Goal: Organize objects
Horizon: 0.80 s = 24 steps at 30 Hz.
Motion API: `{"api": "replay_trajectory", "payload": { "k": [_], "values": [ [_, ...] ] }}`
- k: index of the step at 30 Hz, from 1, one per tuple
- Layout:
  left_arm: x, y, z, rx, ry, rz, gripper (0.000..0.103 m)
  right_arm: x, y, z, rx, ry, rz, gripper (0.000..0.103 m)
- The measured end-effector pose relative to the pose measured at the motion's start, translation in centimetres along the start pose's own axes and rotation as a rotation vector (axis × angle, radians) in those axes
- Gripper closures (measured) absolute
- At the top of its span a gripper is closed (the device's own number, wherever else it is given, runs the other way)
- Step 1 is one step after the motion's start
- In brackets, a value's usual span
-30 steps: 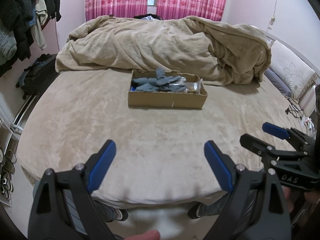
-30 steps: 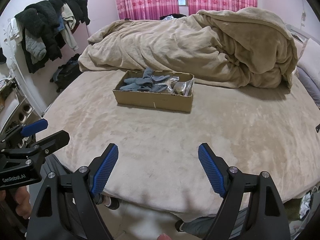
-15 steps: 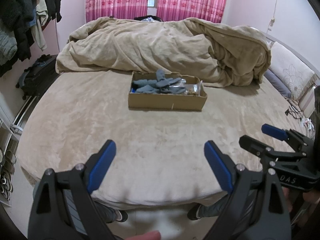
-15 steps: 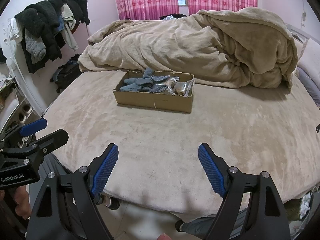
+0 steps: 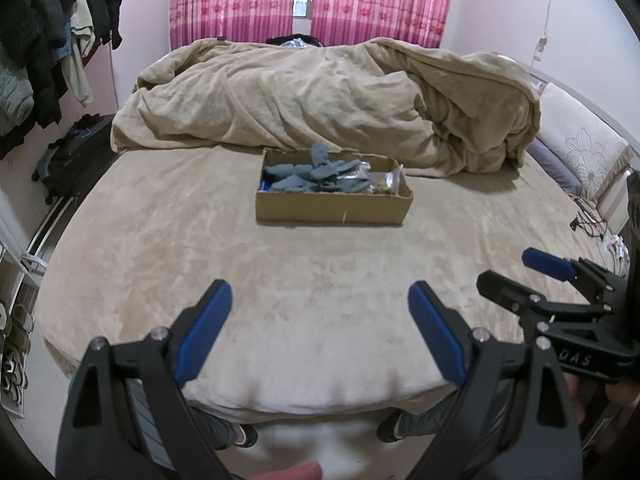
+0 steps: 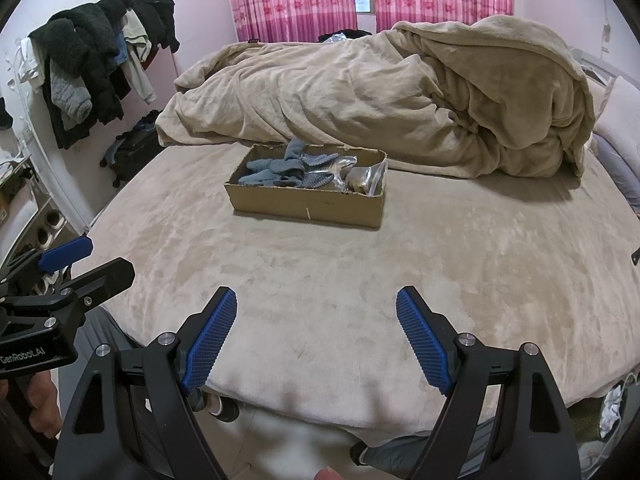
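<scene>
Over the beige bed (image 5: 320, 288), both tools gape empty; left tool (image 6: 60, 276) reads "GenRobot.AI".

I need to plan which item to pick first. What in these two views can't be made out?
- Bottom of the cardboard box: both views, hidden by its near wall and the grey socks piled on top.
- Contents of the clear plastic bag: both views, too small and glare-blurred.
- Dark items behind the duvet: cut off by its folds.
- Both open grippers, left and right, hold nothing.
</scene>
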State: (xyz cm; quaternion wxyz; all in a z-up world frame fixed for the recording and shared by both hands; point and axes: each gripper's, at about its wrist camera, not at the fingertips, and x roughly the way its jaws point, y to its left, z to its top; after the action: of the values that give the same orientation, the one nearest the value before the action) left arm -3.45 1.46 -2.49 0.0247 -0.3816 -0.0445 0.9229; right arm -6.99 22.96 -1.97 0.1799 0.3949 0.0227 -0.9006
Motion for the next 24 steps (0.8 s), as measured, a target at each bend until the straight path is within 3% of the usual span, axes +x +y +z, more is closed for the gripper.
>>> {"api": "replay_trajectory", "payload": {
  "k": [24],
  "values": [
    [-0.1, -0.22, -0.07, 0.004, -0.01, 0.004, 0.012, 0.02, -0.16, 0.28, -0.001, -0.008, -0.001, 0.018]
  ]
}}
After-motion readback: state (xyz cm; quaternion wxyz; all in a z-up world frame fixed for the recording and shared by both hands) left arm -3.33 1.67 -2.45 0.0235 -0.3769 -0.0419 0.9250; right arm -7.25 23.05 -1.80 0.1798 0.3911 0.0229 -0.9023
